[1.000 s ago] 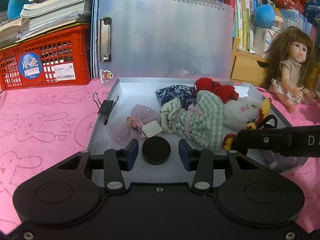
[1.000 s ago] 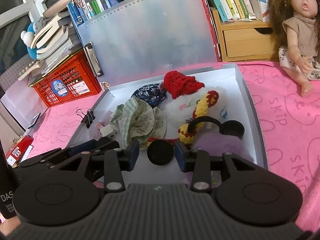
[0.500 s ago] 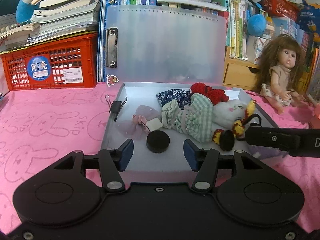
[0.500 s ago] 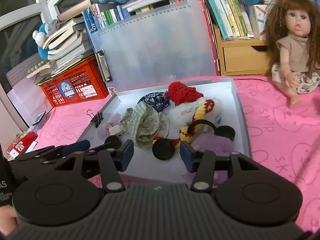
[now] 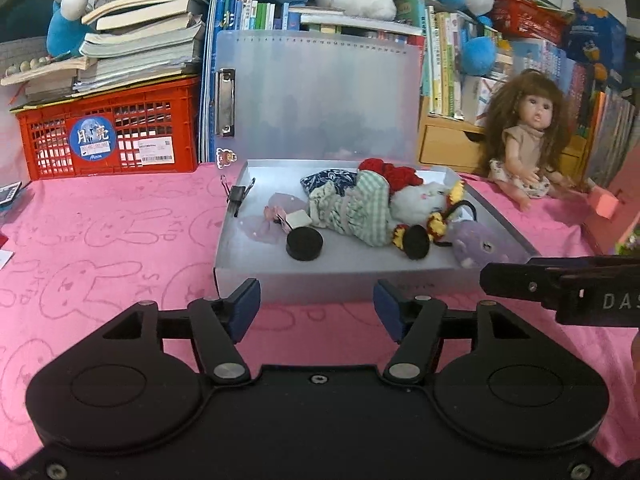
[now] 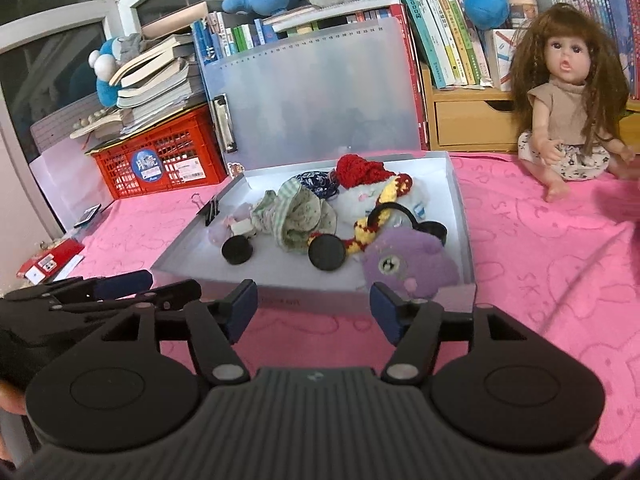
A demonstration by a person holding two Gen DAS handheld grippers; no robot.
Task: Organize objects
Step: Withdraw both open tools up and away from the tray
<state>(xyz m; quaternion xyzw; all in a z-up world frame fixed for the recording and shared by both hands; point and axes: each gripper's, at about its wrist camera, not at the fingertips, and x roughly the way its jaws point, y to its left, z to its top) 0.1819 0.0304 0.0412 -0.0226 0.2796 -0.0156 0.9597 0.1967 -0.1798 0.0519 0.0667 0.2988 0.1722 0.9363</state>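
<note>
A shallow grey box with its translucent lid standing open lies on the pink cloth. Inside it lie a black round puck, a second black disc, a green checked cloth, a red knitted piece, a white plush, and a purple plush. My left gripper hovers in front of the box, its jaws opening with nothing between them. My right gripper does the same beside it.
A doll sits at the right on the cloth. A red crate with stacked books stands at the back left. Bookshelves and plush toys fill the back. A black binder clip grips the box's left wall.
Both grippers have pulled back out of the box and opened wider. Each let go of a black disc, which stays lying inside the box.
</note>
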